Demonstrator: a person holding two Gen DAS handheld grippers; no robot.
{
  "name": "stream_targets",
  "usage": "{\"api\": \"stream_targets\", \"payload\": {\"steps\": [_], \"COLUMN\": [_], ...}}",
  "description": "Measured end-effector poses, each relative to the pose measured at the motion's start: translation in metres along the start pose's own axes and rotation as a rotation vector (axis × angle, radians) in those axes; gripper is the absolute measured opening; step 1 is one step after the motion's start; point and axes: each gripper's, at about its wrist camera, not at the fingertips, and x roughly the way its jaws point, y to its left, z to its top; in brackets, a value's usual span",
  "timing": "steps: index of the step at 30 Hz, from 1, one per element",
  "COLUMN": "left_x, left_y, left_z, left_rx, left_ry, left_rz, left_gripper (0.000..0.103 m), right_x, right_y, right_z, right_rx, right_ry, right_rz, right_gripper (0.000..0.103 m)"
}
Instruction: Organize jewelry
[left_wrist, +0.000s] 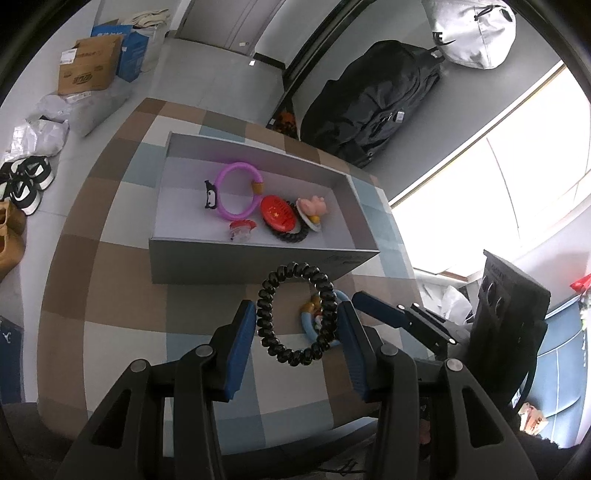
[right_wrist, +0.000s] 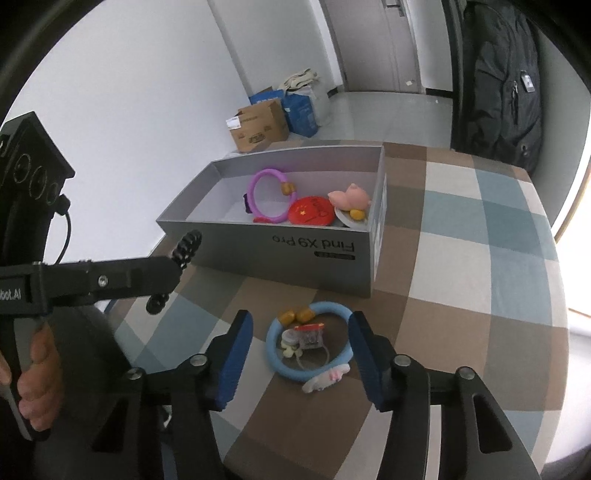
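Note:
My left gripper (left_wrist: 297, 325) holds a black spiral hair tie (left_wrist: 297, 314) between its blue pads, lifted above the table in front of the grey box (left_wrist: 258, 264); the tie also shows in the right wrist view (right_wrist: 186, 245). In the box lie a purple ring bracelet (left_wrist: 236, 190), a red round piece (left_wrist: 279, 218), a pink pig charm (left_wrist: 314, 206) and a small red clip (left_wrist: 241, 229). My right gripper (right_wrist: 301, 350) is open around a blue ring bracelet (right_wrist: 309, 341) with a white charm, which lies on the table.
The checked tablecloth (right_wrist: 461, 258) covers the table. A black backpack (left_wrist: 373, 99) leans at the far side. Cardboard boxes (left_wrist: 90, 64) and shoes (left_wrist: 27, 181) sit on the floor to the left. The box wall (right_wrist: 295, 254) stands just beyond the blue bracelet.

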Motion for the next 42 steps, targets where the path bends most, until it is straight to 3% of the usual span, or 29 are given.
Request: {"api": "stream_targets", "payload": {"steps": [2,6,10,27,36,42], "left_x": [0.001,0.001,0.003,0.005,-0.011,-0.018], "left_y": [-0.001,0.0,0.001,-0.006,-0.014,-0.022], "left_z": [-0.001,-0.001,-0.001,-0.001,0.009,0.021], "left_rx": [0.007,0.009,0.009,0.025,0.044,0.071], "left_ry": [0.002,0.005,0.008,-0.001,-0.101,-0.17], "left_rz": [0.01,0.016,0.022,0.025,-0.032,-0.016], "left_gripper": [0.04,0.04,0.04,0.04,0.04,0.04], "right_x": [0.003,0.012,0.013,-0.01,-0.041,-0.05], "right_y": [-0.001,0.0,-0.001,-0.011,-0.006,-0.012], "right_z": [0.001,-0.001,-0.001,0.005,0.024,0.049], "right_rx": [0.007,-0.003,0.0,0.062,0.079,0.097], "right_ry": [0.005,0.039,0.036,-0.054,-0.174,-0.209], "right_rz": [0.009,-0.009,-0.012,0.057,0.126,0.144], "right_gripper": [0.041,0.023,0.018,0.018,0.018,0.018]}}
